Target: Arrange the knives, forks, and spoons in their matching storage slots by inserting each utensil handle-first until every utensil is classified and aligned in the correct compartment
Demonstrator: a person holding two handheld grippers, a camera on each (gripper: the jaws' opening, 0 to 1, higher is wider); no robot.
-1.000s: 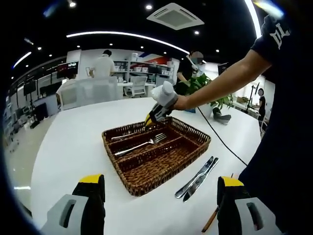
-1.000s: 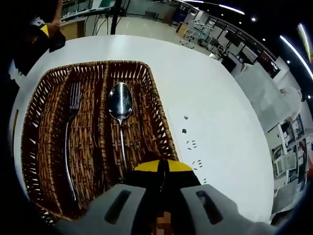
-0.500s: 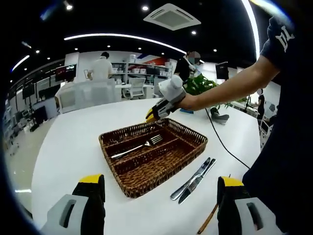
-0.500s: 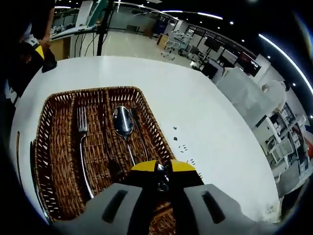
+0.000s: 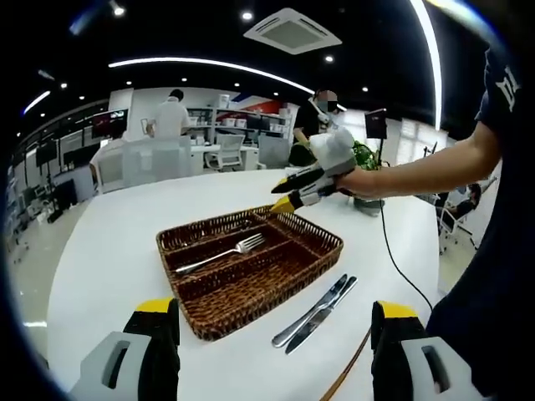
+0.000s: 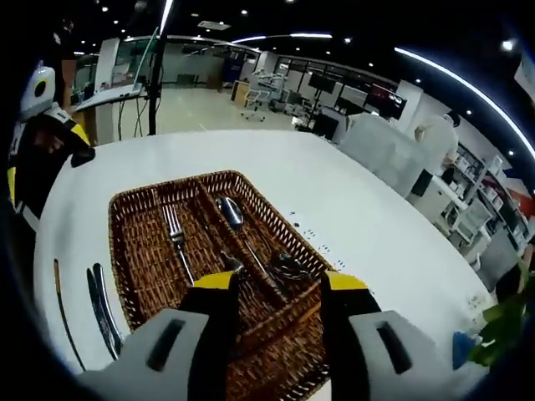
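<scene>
A brown wicker tray (image 5: 216, 313) with long compartments sits on the white table (image 5: 109, 251). A fork (image 5: 219, 254) lies in its middle compartment. In the right gripper view the fork (image 6: 176, 241) lies beside a spoon (image 6: 231, 212), with a second spoon (image 6: 289, 267) close to my jaws. Two knives (image 5: 313, 312) lie side by side on the table by the tray, and again as the knives (image 6: 101, 301). My right gripper (image 6: 280, 288) is open above the tray's (image 6: 127, 276) end. My right gripper (image 5: 283, 198) hovers over the far corner. My left gripper (image 5: 276, 347) is open, short of the tray.
A thin brown stick (image 5: 344, 376) lies near the knives. A black cable (image 5: 393, 261) runs across the table on the right. Green plants (image 5: 364, 157), desks, chairs and people stand beyond the table's far edge. The other gripper (image 6: 38, 142) shows at the left.
My right gripper has opened, leaving the spoon in the tray, and has lifted back from it. The left gripper view has shifted only slightly.
</scene>
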